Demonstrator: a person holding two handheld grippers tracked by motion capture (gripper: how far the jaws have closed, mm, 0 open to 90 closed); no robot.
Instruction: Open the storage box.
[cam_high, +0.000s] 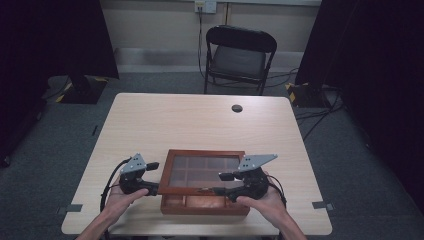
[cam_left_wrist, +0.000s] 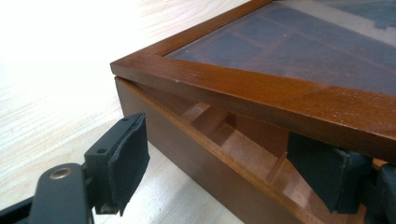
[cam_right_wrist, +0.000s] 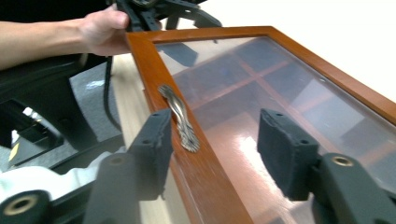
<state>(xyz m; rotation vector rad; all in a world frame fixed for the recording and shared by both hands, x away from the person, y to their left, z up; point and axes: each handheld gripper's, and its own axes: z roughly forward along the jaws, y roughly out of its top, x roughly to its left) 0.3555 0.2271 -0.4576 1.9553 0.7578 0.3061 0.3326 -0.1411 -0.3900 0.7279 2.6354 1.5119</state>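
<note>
Wooden box (cam_high: 205, 192), reddish-brown with a glass-paned lid (cam_left_wrist: 299, 60) slightly raised, sits at the counter's (cam_high: 200, 120) near edge. Left hand-held gripper (cam_left_wrist: 233, 158) straddles the box's wall, jaws apart. Right hand-held gripper (cam_right_wrist: 212, 154), jaws wide, straddles the lid's frame by its ribbed metal handle (cam_right_wrist: 180, 116).

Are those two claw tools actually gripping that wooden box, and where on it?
The left gripper straddles the near left corner of the box lid, one pad beneath it, propping it ajar. The right gripper stands open astride the lid's front rail by the metal handle, not clamped.
</note>
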